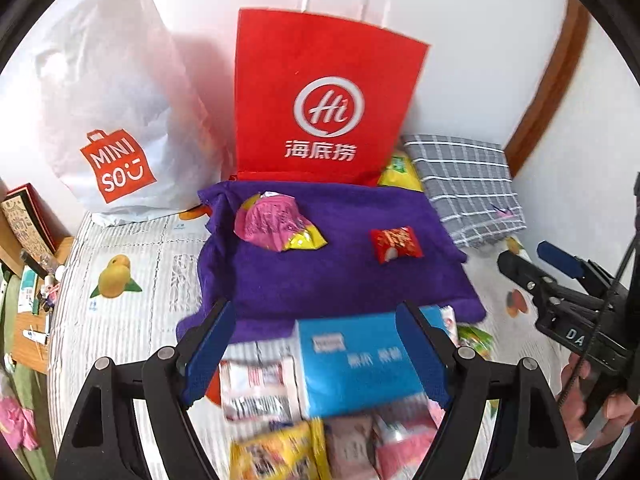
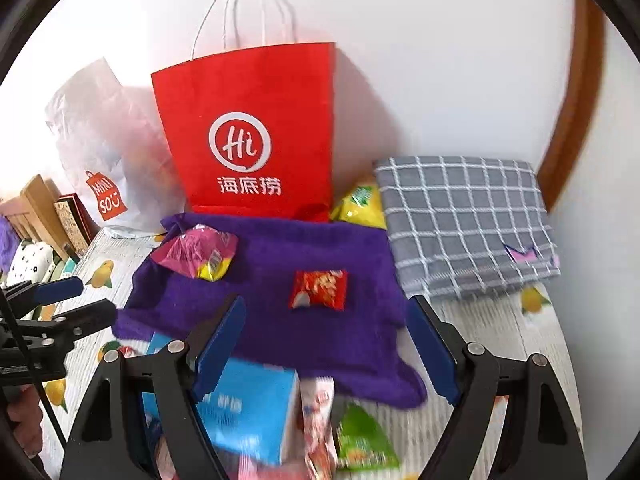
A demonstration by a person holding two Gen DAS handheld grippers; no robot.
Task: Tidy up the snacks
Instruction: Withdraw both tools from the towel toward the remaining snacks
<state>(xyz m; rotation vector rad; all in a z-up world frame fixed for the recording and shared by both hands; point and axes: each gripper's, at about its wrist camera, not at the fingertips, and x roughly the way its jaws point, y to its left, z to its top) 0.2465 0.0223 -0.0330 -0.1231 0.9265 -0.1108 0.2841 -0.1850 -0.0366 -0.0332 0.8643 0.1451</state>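
Note:
A purple towel [image 1: 336,272] [image 2: 280,320] lies spread on the bed, carrying a pink and yellow snack bag [image 1: 276,222] [image 2: 198,254] and a small red candy packet [image 1: 396,243] [image 2: 319,290]. At its near edge sits a pile of snacks with a blue box [image 1: 360,360] [image 2: 248,404], white-red packets [image 1: 256,388], a yellow packet [image 1: 276,454] and a green packet [image 2: 362,440]. My left gripper [image 1: 320,356] hovers open above the pile, nothing between its fingers. My right gripper [image 2: 326,344] is open over the towel's near edge, also empty; it shows in the left wrist view [image 1: 532,264].
A red paper bag [image 1: 324,96] [image 2: 252,132] and a white plastic bag [image 1: 108,120] [image 2: 104,152] stand against the wall. A yellow snack bag [image 1: 400,172] [image 2: 360,204] lies beside a grey checked cloth [image 1: 468,184] [image 2: 464,224]. A cluttered wooden shelf [image 1: 28,272] borders the bed's left.

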